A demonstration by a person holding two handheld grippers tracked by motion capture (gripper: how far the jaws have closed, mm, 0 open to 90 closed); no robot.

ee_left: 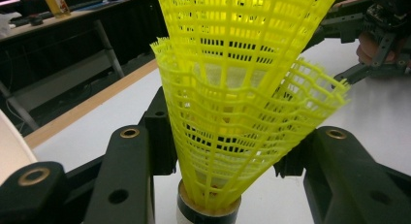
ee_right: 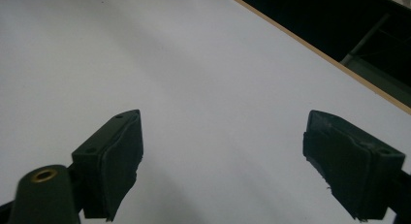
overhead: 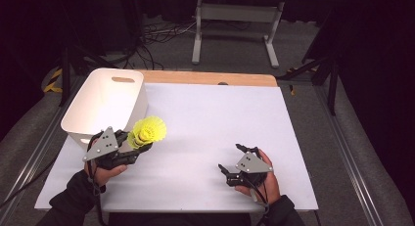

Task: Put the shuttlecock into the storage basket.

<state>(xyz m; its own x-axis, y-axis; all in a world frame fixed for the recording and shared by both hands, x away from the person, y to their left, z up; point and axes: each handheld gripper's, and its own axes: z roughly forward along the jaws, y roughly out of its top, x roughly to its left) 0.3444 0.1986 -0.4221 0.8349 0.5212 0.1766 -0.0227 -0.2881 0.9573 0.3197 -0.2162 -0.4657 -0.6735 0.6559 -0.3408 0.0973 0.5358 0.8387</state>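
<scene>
Item 1, shuttlecocks (overhead: 147, 131): yellow mesh skirts nested one inside another, cork base with a dark band at the bottom in the left gripper view (ee_left: 232, 103). They sit between the jaws of your left gripper (overhead: 139, 146), which is clenched on the lower skirt from both sides. In the high view the bundle is above the white sheet (overhead: 210, 133), just beside the front right corner of the bin, skirts fanning up and to the right.

Item 2, bin (overhead: 105, 101): white plastic, handle slot in the far wall, standing at the table's left rear, partly over the sheet's edge.

Item 3, your right gripper (overhead: 231, 162): released, jaws spread wide with nothing between them; in the right gripper view (ee_right: 223, 161) bare white sheet lies between the pads. It rests low at the sheet's near right, well apart from the shuttlecocks.

Item 4, table (overhead: 210, 78): a wooden strip shows beyond the sheet's far edge.
</scene>
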